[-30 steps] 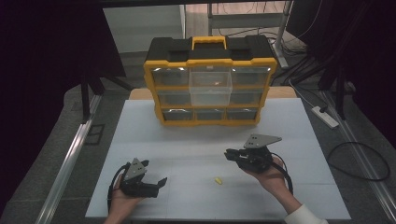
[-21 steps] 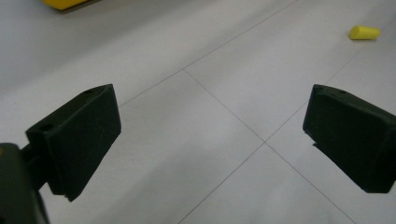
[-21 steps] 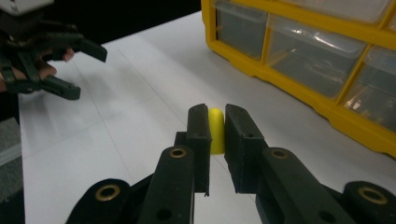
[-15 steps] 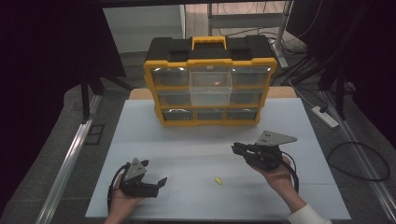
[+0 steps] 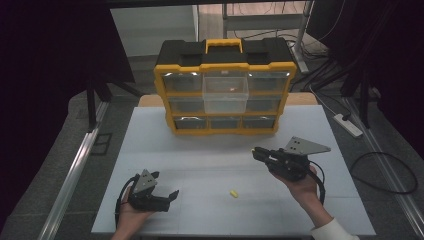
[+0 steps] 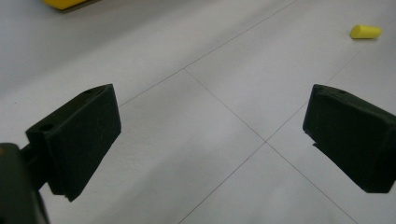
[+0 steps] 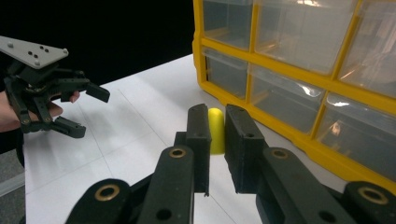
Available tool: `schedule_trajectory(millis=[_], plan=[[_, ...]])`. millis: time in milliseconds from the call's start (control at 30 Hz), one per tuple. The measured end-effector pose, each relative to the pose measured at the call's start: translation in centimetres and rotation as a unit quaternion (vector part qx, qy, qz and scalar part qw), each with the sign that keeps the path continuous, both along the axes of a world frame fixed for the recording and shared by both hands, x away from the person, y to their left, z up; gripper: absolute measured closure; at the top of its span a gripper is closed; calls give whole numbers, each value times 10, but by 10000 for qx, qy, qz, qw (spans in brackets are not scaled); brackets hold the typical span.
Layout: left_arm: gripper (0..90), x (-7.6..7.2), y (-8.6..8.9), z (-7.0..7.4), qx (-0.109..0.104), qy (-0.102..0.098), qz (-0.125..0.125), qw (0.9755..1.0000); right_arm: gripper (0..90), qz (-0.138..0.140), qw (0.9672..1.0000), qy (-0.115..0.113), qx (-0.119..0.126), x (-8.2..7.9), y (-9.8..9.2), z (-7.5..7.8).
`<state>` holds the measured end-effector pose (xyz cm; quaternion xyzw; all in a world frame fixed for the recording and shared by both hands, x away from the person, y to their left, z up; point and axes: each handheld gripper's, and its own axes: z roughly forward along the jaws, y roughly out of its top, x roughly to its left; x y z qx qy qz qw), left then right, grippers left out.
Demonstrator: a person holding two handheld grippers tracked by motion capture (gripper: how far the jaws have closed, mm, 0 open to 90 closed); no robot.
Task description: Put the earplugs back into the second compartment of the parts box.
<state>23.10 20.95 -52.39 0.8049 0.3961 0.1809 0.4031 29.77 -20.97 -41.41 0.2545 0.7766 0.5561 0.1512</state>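
**Over the surface: small yellow piece held by its edge**

From the high view, the right gripper (image 5: 257, 152) hangs short of the drawer cabinet (image 5: 225, 90); its load is too small to make out. A second yellow piece (image 5: 233, 193) lies on the surface (image 5: 210, 160).

Left gripper view: fingers (image 6: 77, 137) wide, empty.

Right gripper view: fingers (image 7: 198, 135) pinch a yellow plug (image 7: 215, 130), mostly hidden; a shallow hold could let it slip.

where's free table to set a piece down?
Widest bare patch: between the organizer and both tongs. Smaller: the front edge between the left tongs and the loose yellow piece. Crowded near the right tongs, shut on another yellow piece.
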Motion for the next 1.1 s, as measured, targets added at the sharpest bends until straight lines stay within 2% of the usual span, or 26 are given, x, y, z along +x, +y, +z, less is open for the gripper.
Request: schedule_trajectory(millis=[400,533,667,700,867,1100], plan=[[44,0,0,0,-6,-25,1,10000,794,-13,9998,-158,143,-2,-2,13],[43,-1,1,1,-38,-22,4,10000,795,-8,9994,-289,190,-2,-3,26],[43,-1,1,2,-40,-47,-5,10000,795,20,9986,-394,345,0,0,41],[43,-1,1,2,-40,-47,-5,10000,795,20,9986,-394,345,0,0,41],[43,0,1,1,-45,-55,-7,10000,795,48,9973,-612,407,6,7,65],[43,-1,1,1,-48,-44,-18,10000,794,21,9966,-702,420,12,13,85]])
